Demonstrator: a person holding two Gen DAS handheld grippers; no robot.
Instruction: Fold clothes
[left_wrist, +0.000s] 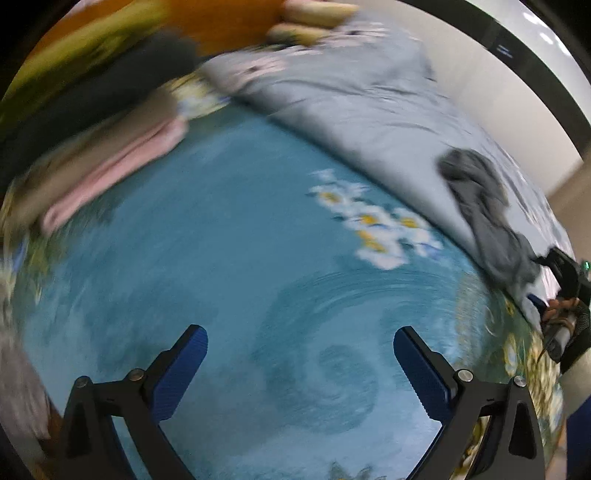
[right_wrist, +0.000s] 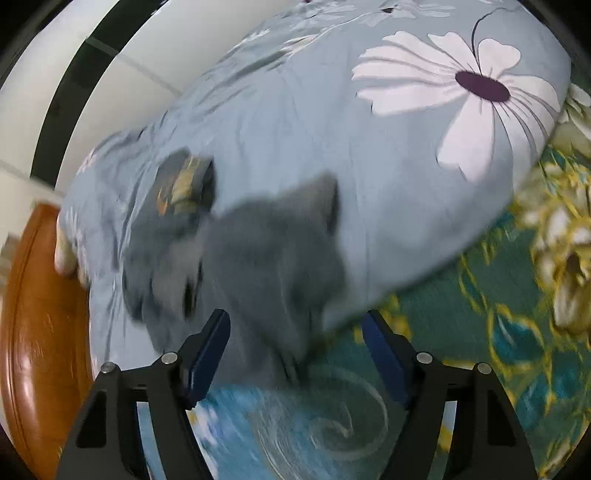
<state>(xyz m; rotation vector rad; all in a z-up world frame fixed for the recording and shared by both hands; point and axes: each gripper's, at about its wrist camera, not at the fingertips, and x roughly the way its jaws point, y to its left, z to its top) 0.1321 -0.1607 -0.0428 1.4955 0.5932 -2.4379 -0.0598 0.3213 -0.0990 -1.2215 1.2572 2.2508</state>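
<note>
A crumpled grey garment (right_wrist: 266, 251) lies on the edge of a light blue quilt and spills onto the bedsheet. My right gripper (right_wrist: 295, 317) hovers over its lower end; the fingers stand apart on either side of the cloth and the pads do not press it. A dark printed patch (right_wrist: 184, 181) shows at the garment's upper left. In the left wrist view the same grey garment (left_wrist: 480, 210) lies far right. My left gripper (left_wrist: 300, 332) is open above bare teal sheet with nothing between its fingers.
The light blue quilt (right_wrist: 369, 147) with a big white flower is heaped across the bed. Teal floral bedsheet (left_wrist: 221, 258) covers the mattress. Folded pink, beige and dark clothes (left_wrist: 110, 166) are stacked at the left. A wooden headboard (right_wrist: 37, 314) borders the bed.
</note>
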